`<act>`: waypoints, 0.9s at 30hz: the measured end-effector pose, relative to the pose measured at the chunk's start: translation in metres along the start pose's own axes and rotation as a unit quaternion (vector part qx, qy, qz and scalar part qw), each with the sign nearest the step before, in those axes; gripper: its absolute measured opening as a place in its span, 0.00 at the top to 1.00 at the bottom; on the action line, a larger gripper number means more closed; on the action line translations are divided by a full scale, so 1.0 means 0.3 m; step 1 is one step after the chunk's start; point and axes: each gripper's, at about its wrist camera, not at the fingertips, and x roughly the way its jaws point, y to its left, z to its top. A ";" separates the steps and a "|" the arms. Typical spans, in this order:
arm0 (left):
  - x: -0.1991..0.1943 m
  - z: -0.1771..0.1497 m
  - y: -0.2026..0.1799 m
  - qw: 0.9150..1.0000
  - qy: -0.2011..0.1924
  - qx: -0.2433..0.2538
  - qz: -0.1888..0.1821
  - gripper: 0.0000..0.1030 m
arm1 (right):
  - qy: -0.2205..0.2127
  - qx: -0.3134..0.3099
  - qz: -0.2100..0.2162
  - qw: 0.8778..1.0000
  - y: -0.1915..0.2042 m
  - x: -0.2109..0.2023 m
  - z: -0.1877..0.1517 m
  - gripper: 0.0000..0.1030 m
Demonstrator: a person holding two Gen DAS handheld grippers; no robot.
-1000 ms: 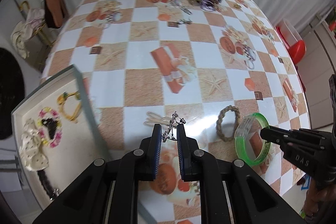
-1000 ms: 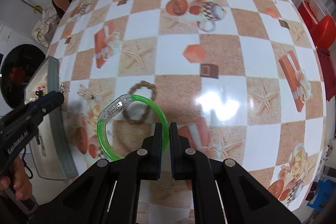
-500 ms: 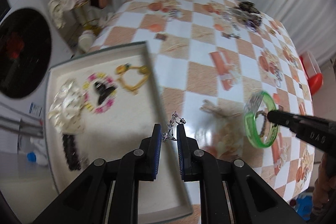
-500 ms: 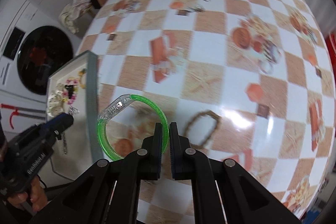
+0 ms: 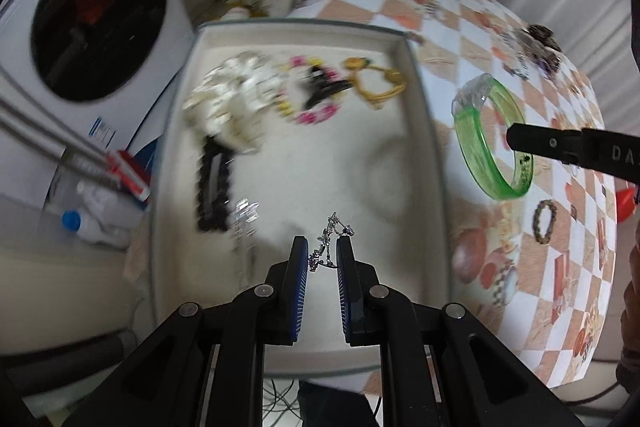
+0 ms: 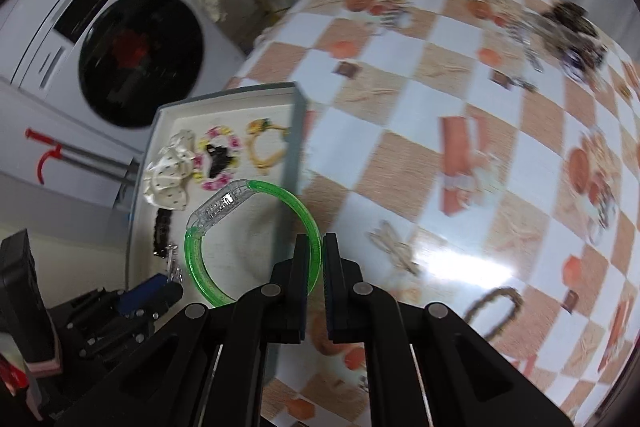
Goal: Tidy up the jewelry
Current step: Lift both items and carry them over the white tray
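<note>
My left gripper [image 5: 322, 247] is shut on a small silver chain piece [image 5: 329, 241] and hangs over the near part of the white-lined tray [image 5: 425, 115]. My right gripper [image 6: 316, 245] is shut on the rim of a green translucent bangle [image 6: 280, 189]. In the right wrist view the bangle hangs over the tray's right rim [image 6: 294, 147]. From the left wrist view the bangle [image 5: 492, 147] shows just right of the tray. The tray holds a white scrunchie [image 5: 228, 99], a pink and yellow bead ring [image 5: 308, 113], a yellow bracelet [image 5: 380, 87] and a black bead strand [image 5: 212, 187].
A braided brown bracelet [image 6: 496, 311] lies on the checkered tablecloth to the right. A heap of more jewelry [image 6: 568, 23] sits at the table's far end. A washing machine [image 6: 136, 59] stands beyond the tray to the left, with bottles [image 5: 92, 223] beside it.
Both grippers have swung left from over the tablecloth. The left one with the chain now hangs over the tray; the right one has carried the bangle to the tray's right rim.
</note>
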 end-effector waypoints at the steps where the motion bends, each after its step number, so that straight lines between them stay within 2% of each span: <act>1: -0.003 -0.006 0.013 1.000 0.000 -0.005 0.002 0.81 | 0.004 -0.007 0.002 1.000 0.021 0.014 0.006 0.93; 12: 0.022 -0.090 0.148 0.999 0.012 -0.048 0.020 0.81 | 0.041 -0.072 0.011 0.997 0.198 0.163 0.058 0.93; 27: 0.112 -0.112 0.176 0.997 0.038 -0.053 0.044 0.81 | 0.079 -0.096 -0.010 0.992 0.257 0.332 0.086 0.93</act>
